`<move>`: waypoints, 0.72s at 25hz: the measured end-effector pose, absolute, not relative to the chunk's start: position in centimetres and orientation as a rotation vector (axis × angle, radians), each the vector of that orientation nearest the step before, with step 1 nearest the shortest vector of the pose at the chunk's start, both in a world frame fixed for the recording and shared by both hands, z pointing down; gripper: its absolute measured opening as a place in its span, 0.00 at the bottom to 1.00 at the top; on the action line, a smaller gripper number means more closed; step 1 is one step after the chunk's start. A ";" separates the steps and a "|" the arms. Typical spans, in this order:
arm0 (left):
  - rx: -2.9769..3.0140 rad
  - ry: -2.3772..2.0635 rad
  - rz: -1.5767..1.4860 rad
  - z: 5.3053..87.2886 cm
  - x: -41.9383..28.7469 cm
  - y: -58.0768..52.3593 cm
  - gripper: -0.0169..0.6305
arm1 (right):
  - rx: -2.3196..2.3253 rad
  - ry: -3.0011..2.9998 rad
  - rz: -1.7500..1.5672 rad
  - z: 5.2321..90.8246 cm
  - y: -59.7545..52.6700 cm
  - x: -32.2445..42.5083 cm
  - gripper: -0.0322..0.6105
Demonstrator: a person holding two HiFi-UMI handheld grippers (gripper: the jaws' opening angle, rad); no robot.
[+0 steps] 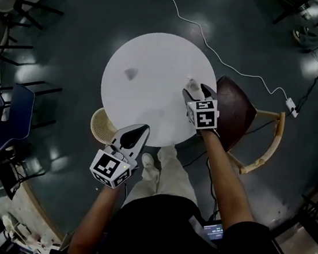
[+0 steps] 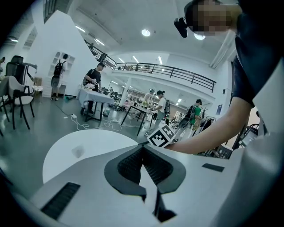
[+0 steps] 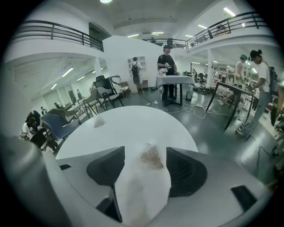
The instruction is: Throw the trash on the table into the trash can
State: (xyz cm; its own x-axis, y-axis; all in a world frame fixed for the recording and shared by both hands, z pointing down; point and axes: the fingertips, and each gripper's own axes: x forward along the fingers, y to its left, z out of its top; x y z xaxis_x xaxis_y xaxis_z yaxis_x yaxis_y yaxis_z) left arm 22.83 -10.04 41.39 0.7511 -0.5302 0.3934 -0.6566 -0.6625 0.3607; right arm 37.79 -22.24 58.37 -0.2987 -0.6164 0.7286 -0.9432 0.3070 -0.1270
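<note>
While white table stands on dark floor, right gripper fingers released around bag, left gripper clenched.

From where I stand, the woven trash can shows only as a crescent. The rest sits under the rim of the round table and behind the left gripper. The brown chair is half covered by the tabletop and the person's right arm. The grey scrap is too small to name (paper or plastic, I can't tell). The brownish lump inside the clear bag is blurred.
</note>
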 end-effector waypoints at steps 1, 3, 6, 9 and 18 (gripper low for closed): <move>2.460 -0.896 0.348 41.7 23.0 -10.3 0.05 | 1.380 -2.005 0.762 58.9 -22.6 38.0 0.48; 2.455 -0.899 0.342 42.2 23.3 -10.7 0.05 | 1.378 -1.994 0.776 59.9 -23.2 38.4 0.48; 2.443 -0.916 0.335 42.8 23.7 -11.4 0.05 | 1.368 -1.985 0.783 60.9 -23.9 38.6 0.48; 2.440 -0.915 0.344 43.3 23.9 -11.8 0.05 | 1.352 -1.975 0.800 61.8 -24.2 38.3 0.48; 2.412 -0.921 0.370 44.4 24.5 -11.6 0.05 | 1.351 -1.960 0.761 62.1 -24.8 38.9 0.31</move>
State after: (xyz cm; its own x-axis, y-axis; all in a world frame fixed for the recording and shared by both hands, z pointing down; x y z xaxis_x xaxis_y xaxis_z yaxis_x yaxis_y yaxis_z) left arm 24.55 -11.65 44.35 0.7304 -0.5358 0.4236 -0.6800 -0.6287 0.3773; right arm 38.87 -24.81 62.07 -0.2747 -0.5807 0.7663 -0.9458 0.3069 -0.1065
